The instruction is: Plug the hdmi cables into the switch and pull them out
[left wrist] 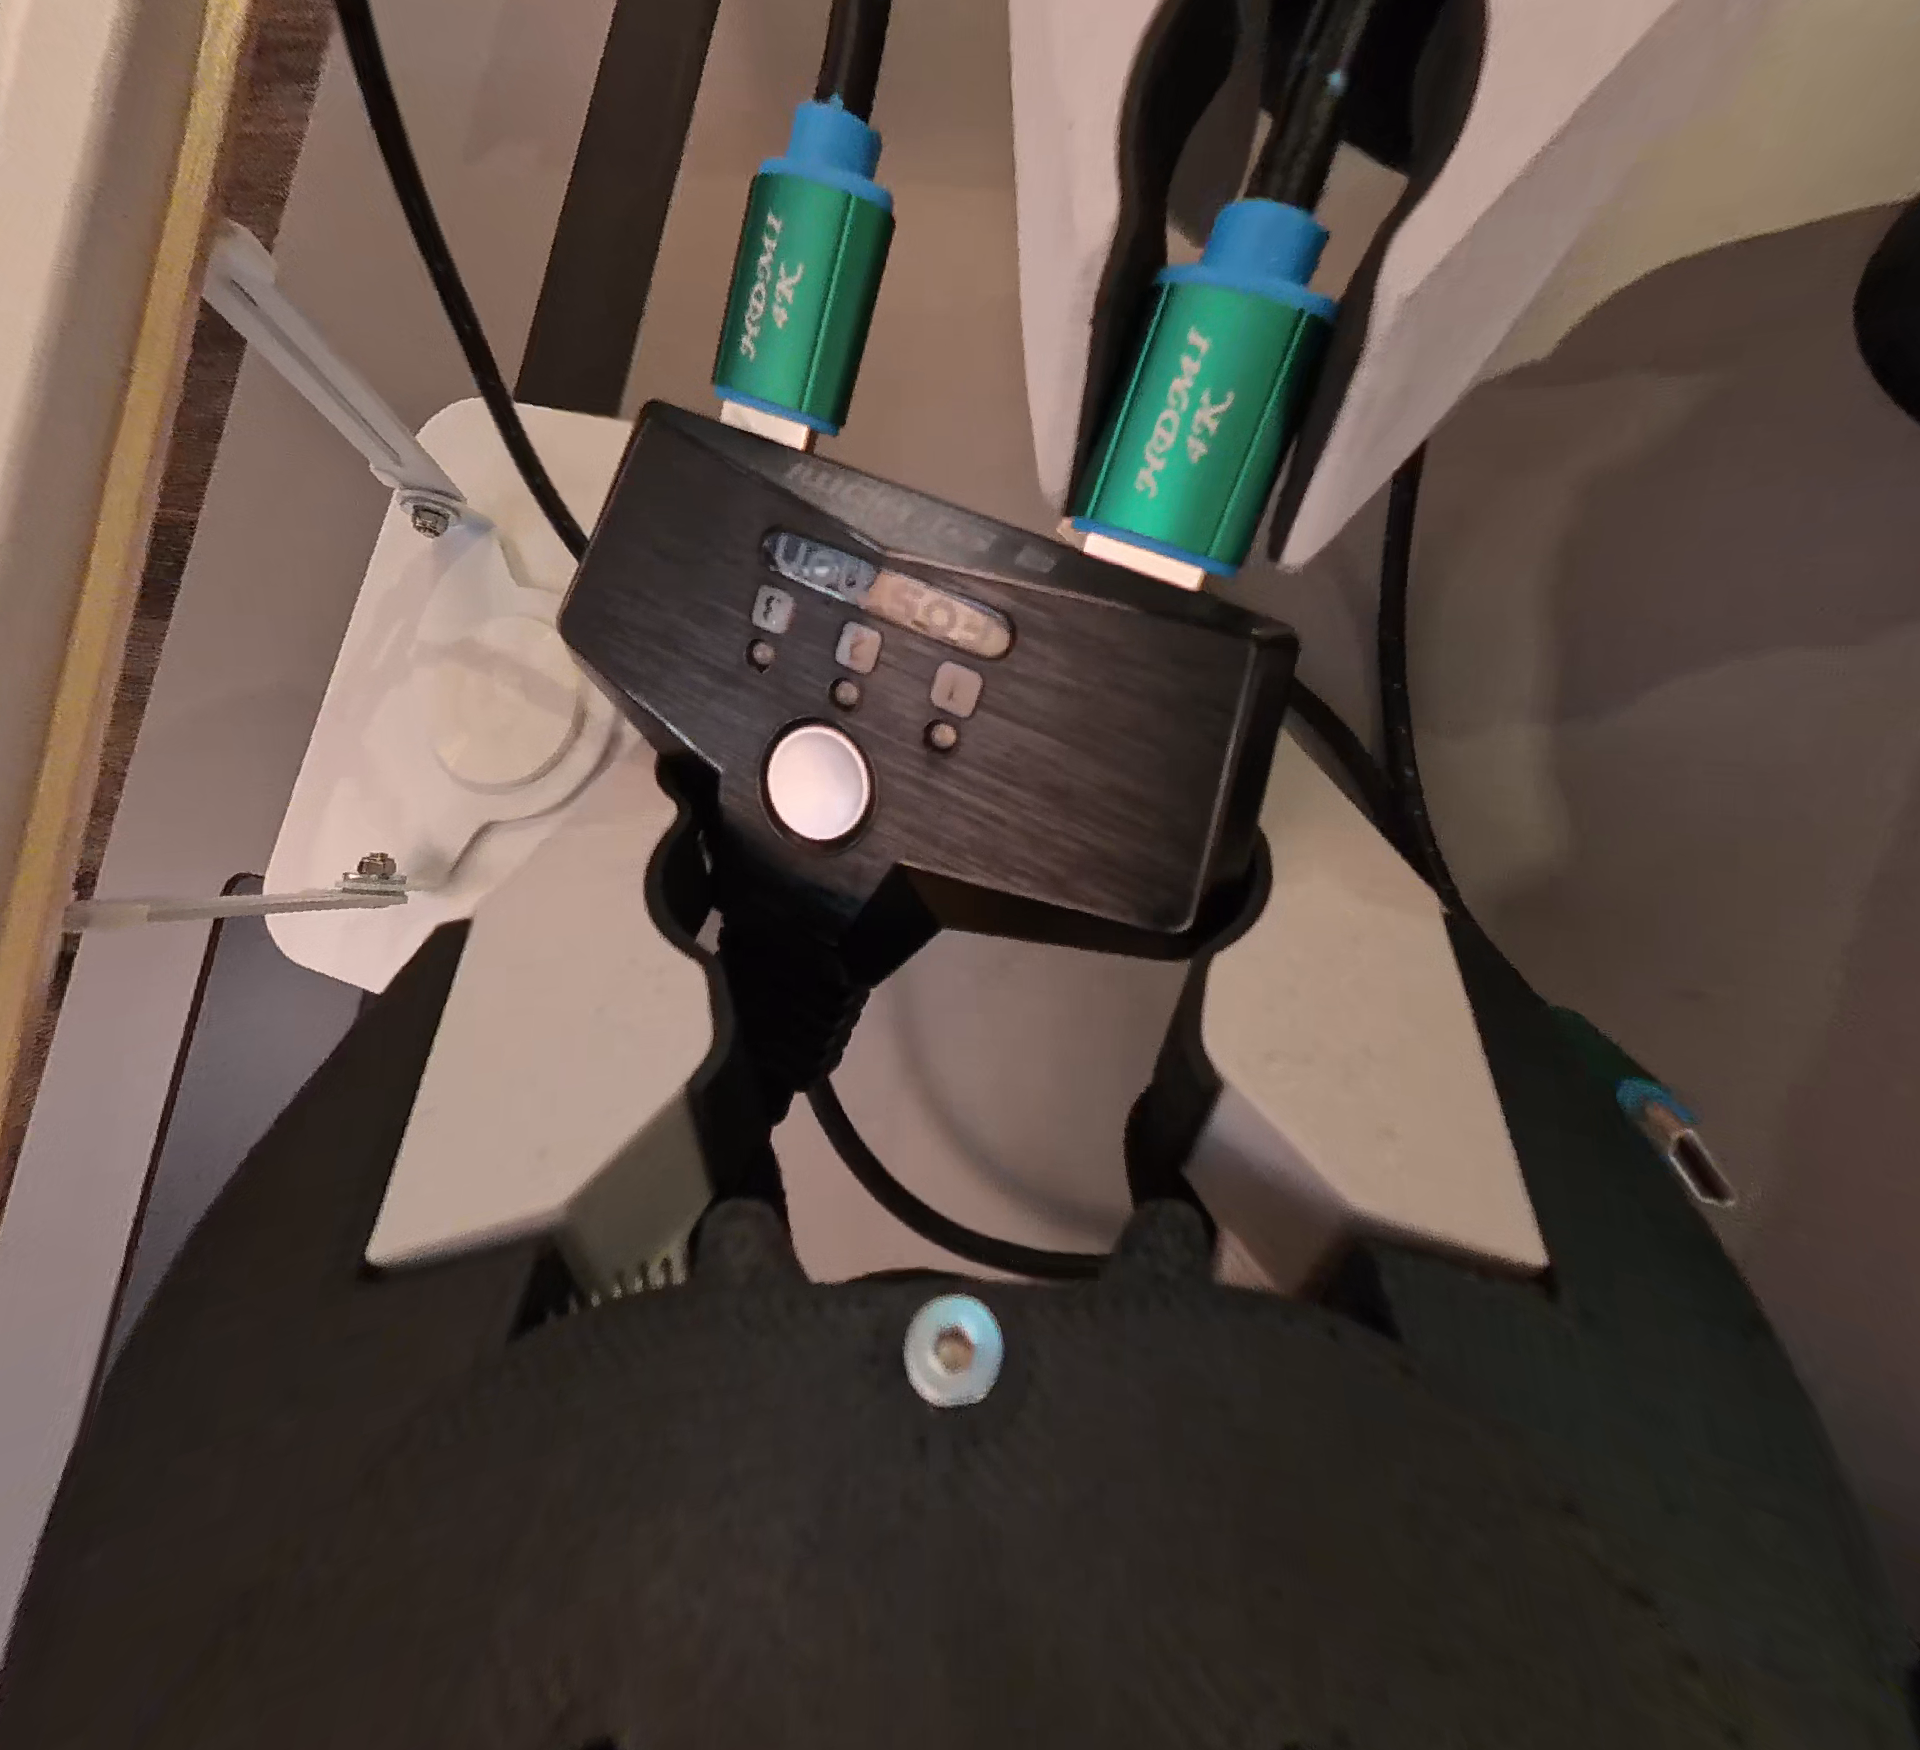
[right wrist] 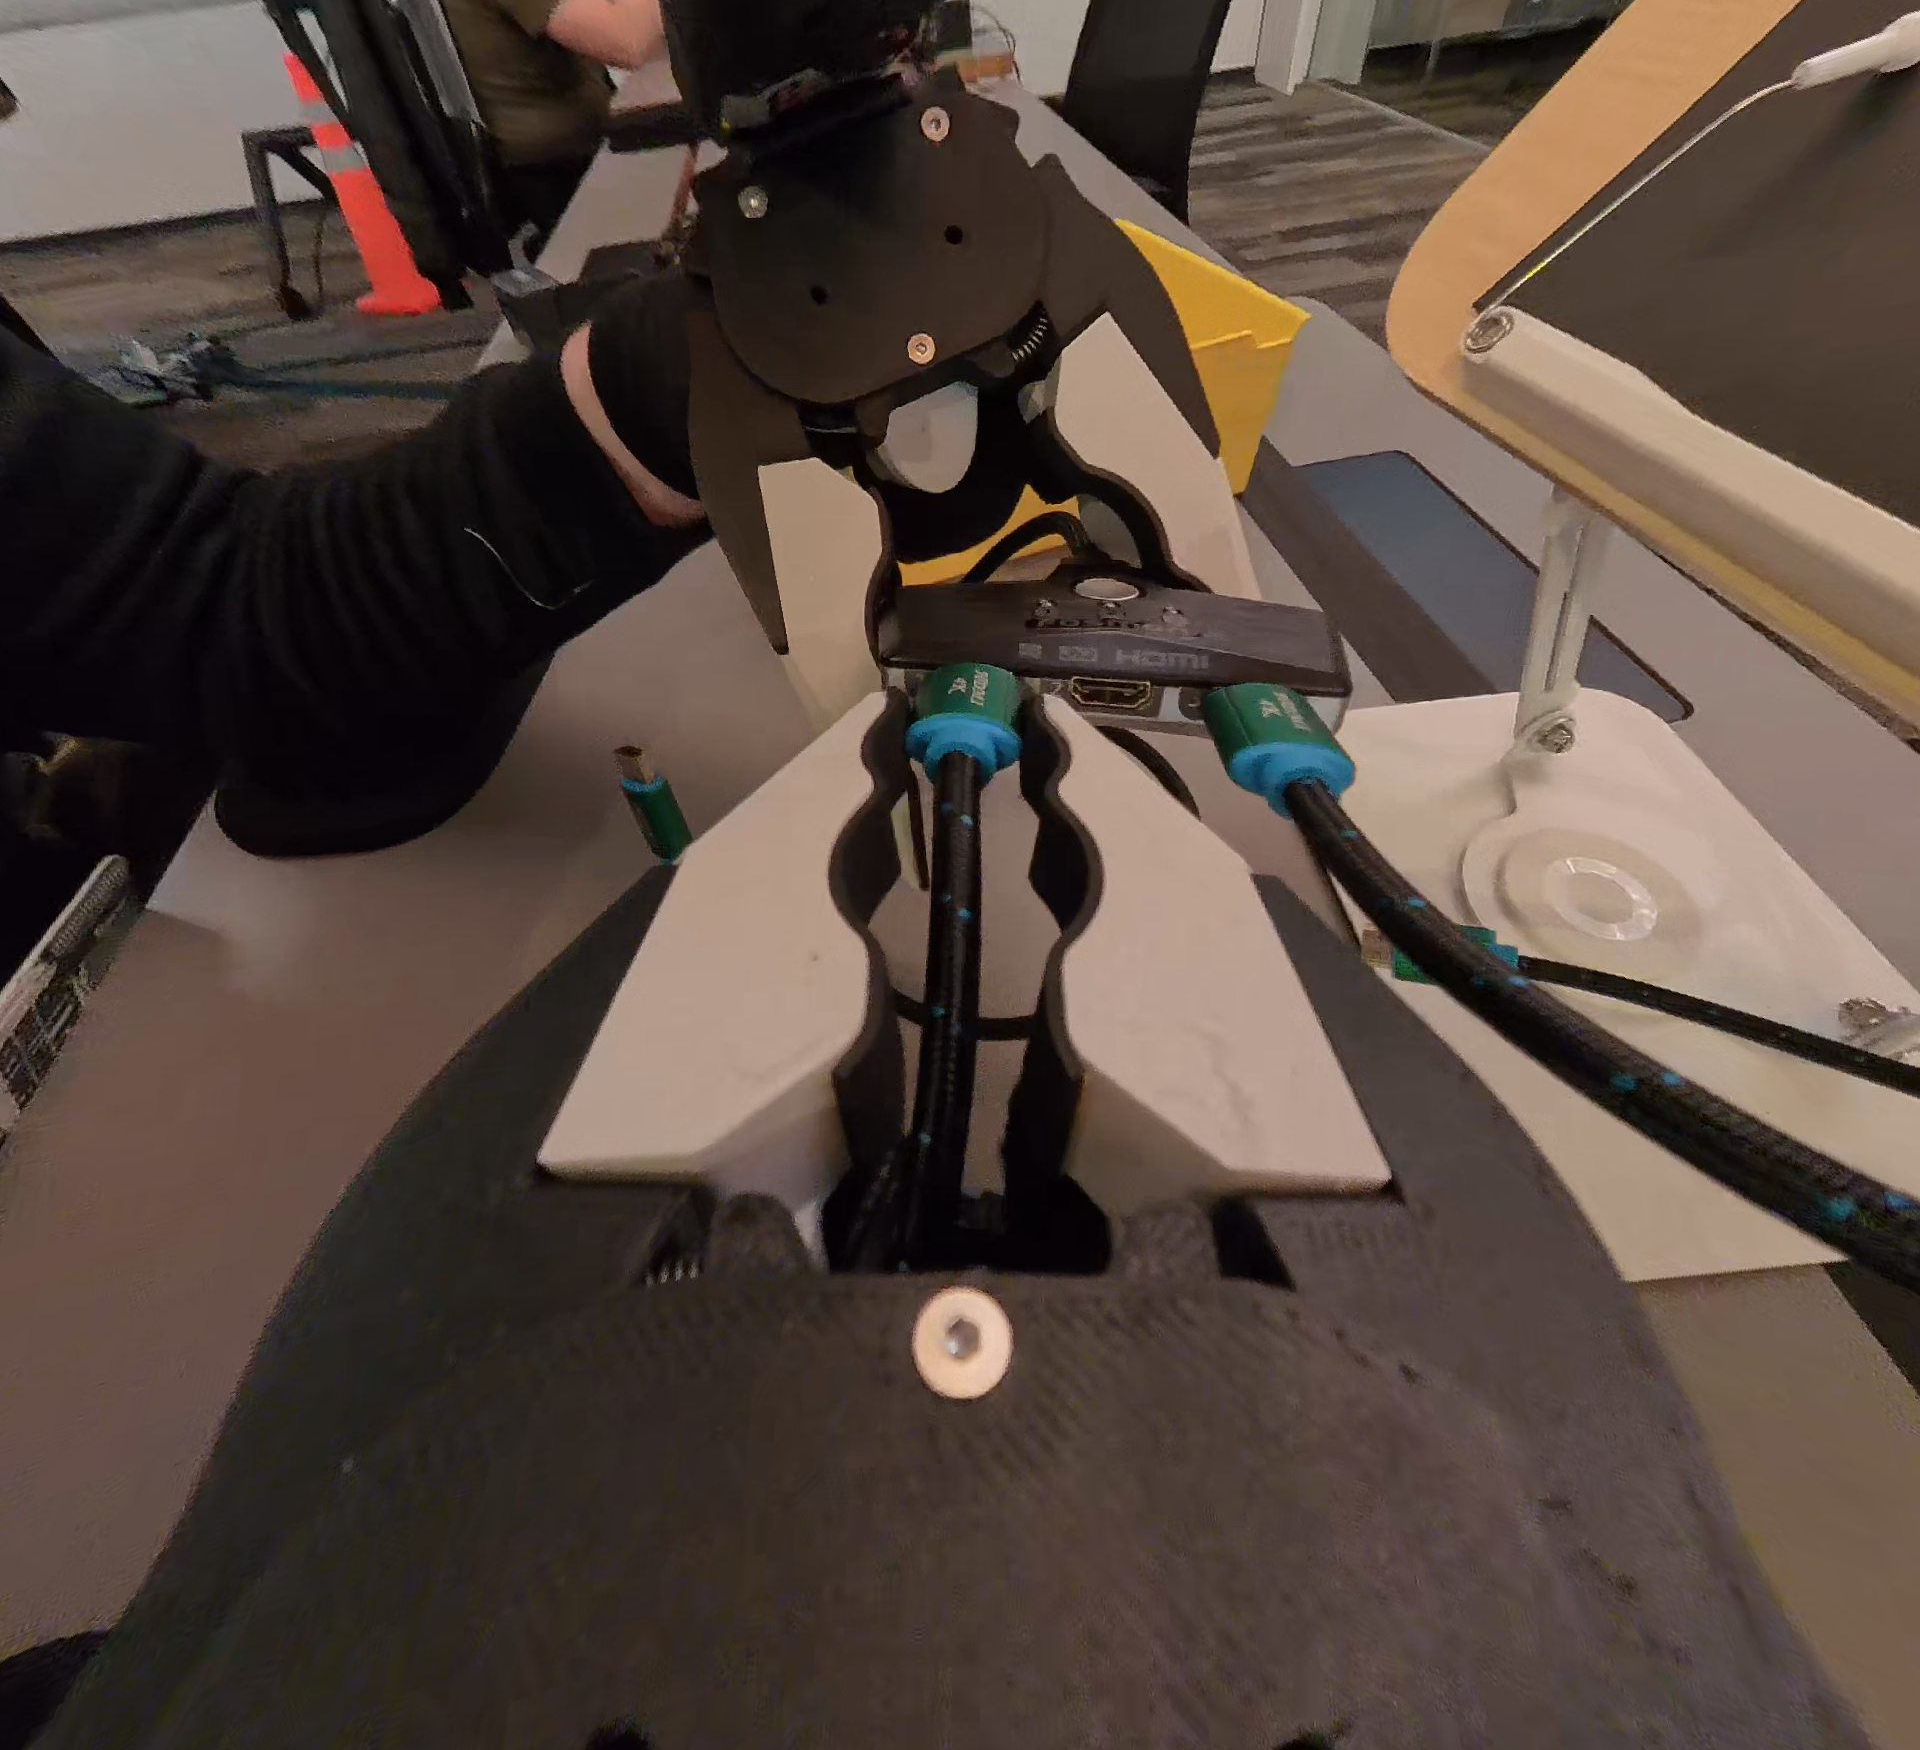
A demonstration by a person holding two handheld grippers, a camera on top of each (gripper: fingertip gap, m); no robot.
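My left gripper (left wrist: 956, 869) is shut on the black HDMI switch (left wrist: 925, 713) and holds it by its sides above the table. Two green HDMI plugs sit in the switch's outer ports. My right gripper (right wrist: 966, 724) is closed around one plug (right wrist: 961, 698), its white fingers (left wrist: 1403, 350) on either side. The other plug (right wrist: 1278, 734) is seated untouched, and the middle port (right wrist: 1112, 692) is empty. In the left wrist view the gripped plug (left wrist: 1195, 422) is on the right and the free one (left wrist: 805, 298) on the left. A loose green plug (right wrist: 649, 801) lies on the table.
A white stand base (right wrist: 1662, 1025) with a tilted board (right wrist: 1662, 194) on it is to the right. A yellow bin (right wrist: 1226, 339) sits behind the switch. A black sleeve (right wrist: 312, 557) reaches in from the left. A small green connector (right wrist: 1403, 957) lies on the base.
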